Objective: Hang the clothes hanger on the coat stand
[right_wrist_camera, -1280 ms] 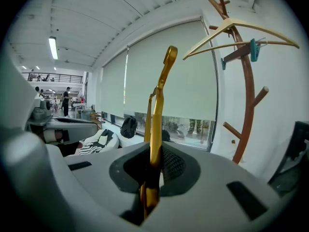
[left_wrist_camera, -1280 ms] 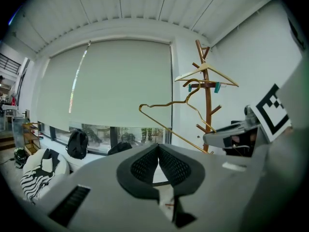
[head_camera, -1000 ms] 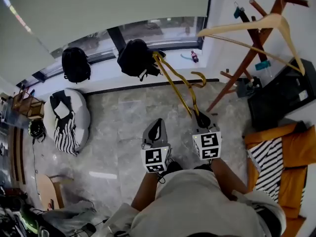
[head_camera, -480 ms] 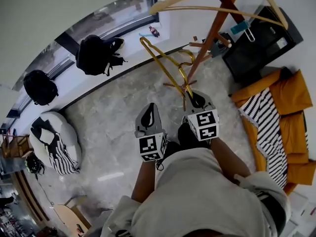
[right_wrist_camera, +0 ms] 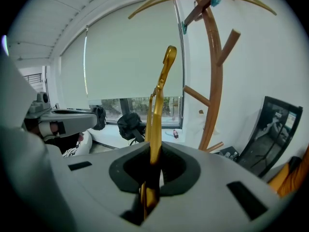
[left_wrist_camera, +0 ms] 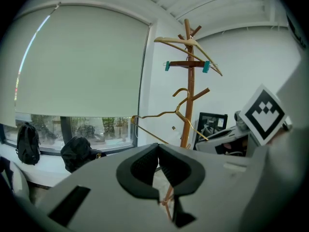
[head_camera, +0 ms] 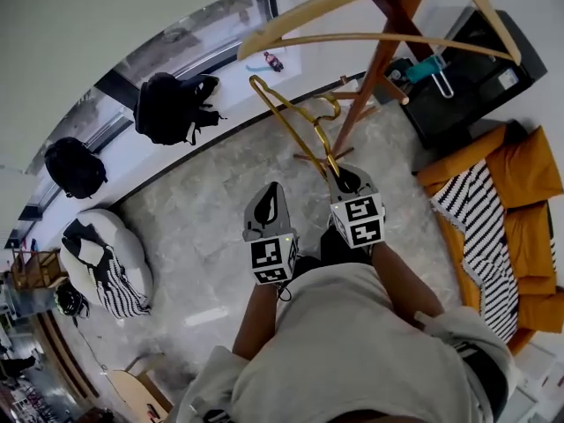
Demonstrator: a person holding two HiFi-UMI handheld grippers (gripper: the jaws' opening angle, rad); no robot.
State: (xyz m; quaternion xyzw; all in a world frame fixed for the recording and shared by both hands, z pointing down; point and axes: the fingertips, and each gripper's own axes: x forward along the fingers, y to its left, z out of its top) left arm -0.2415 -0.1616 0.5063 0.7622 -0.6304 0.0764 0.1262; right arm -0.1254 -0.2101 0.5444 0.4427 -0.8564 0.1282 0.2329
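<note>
One gold hanger (right_wrist_camera: 155, 115): clamped by right gripper (head_camera: 345, 179).
Left gripper (left_wrist_camera: 158, 153): closed, empty.
Stand (head_camera: 374, 64): wooden hanger (head_camera: 335, 10) borne.

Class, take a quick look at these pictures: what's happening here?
A person holds a gripper in each hand. The right gripper is shut on a gold hanger, held up near the wooden coat stand, not yet hung. A wooden hanger already hangs there. The left gripper is shut and empty.
</note>
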